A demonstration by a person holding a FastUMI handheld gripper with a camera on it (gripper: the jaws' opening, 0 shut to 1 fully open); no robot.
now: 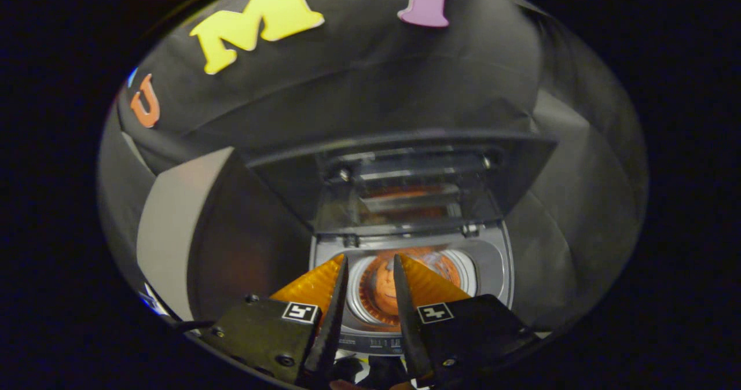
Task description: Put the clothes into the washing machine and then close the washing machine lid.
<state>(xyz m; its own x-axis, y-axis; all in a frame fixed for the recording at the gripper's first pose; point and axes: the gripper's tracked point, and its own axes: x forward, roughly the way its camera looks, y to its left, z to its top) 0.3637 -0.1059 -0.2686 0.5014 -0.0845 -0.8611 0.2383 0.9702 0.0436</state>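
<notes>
Hard to make out much in the dim booth light: the lower front of the washing machine (405, 320) hidden behind the gripper's (369, 262) black body, and the strip of small print along its front panel, seen in the gap between the fingers, too small and blurred to read. Cut off as well, the machine's left side, masked by the orange, ribbed left finger (315, 286). Seen from above and in front, with the lid (405, 187) raised and standing open at the back, its clear window catching an orange reflection. Inside the round drum (463, 268), orange clothes (385, 289) lying low in the tub, directly beyond the fingertips and showing between them; impossible to tell how many pieces or of what kind. Fingers held apart, with a clear gap and nothing clamped between them, tips poised above the front rim of the opening. On each black finger block, a small square black-and-white marker (300, 312), a pattern rather than legible writing. Off to the left of the machine, a pale grey panel (173, 234) beside a dark surface, its nature unclear.
</notes>
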